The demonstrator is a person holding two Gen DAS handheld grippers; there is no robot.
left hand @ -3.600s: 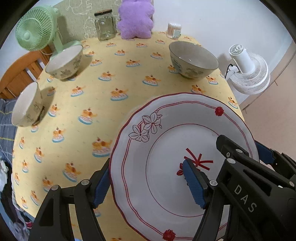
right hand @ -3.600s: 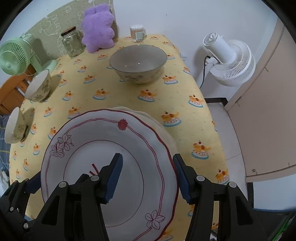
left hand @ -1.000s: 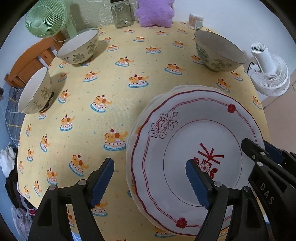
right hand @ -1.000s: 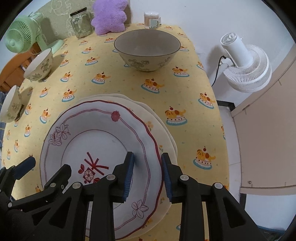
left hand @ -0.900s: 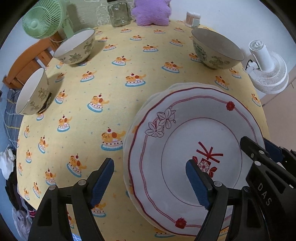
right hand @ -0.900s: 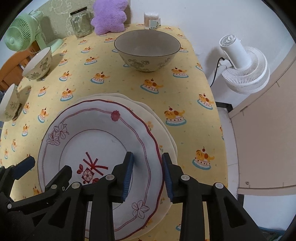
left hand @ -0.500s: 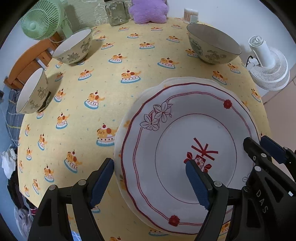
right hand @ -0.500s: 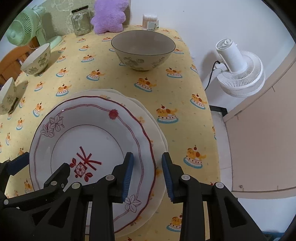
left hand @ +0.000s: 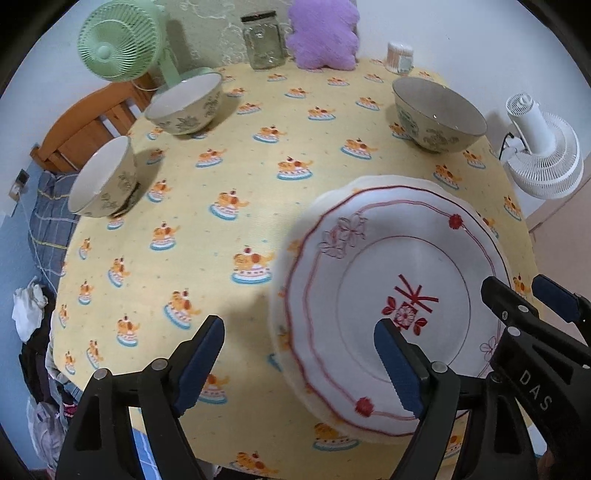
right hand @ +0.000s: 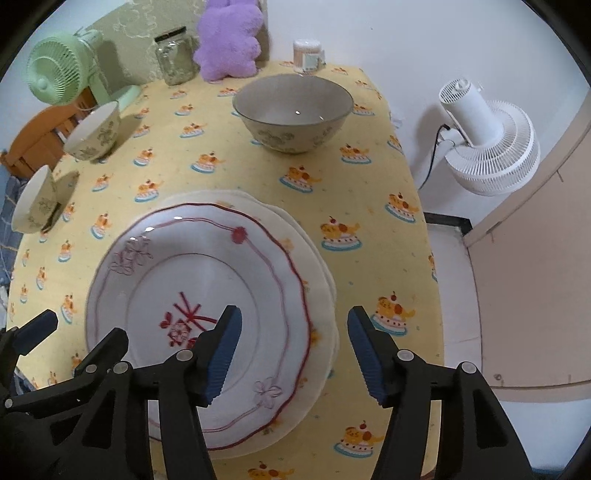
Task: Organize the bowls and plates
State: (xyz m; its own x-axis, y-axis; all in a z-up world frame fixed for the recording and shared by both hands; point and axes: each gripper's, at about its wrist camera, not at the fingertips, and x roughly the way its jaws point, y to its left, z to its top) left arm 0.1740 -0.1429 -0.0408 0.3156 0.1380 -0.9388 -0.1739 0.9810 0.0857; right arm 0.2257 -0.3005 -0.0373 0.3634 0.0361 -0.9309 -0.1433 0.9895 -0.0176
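Observation:
A white plate with red rim lines and a red flower mark (left hand: 402, 258) (right hand: 192, 273) lies flat on a cream plate (left hand: 369, 182) (right hand: 317, 258) on the yellow tablecloth. My left gripper (left hand: 297, 343) straddles its left rim, jaws opening, pads clear of it. My right gripper (right hand: 291, 325) straddles the right rim; its jaws are opening and no pad presses on the plate. A large bowl (left hand: 436, 118) (right hand: 291, 110) stands behind the plates. Two smaller bowls (left hand: 184, 103) (left hand: 103, 177) sit at the far left.
Along the back edge stand a green fan (left hand: 110, 44), a glass jar (left hand: 264, 40), a purple plush (left hand: 321, 33) and a small swab container (left hand: 399, 55). A white fan (right hand: 491, 147) stands on the floor right of the table. A wooden chair (left hand: 85, 129) is at the left.
The right gripper's jaws have spread wide off the plate's right rim. The left gripper has drawn away to the left and up a little, its jaws slightly wider. The plate stays on the cream plate.

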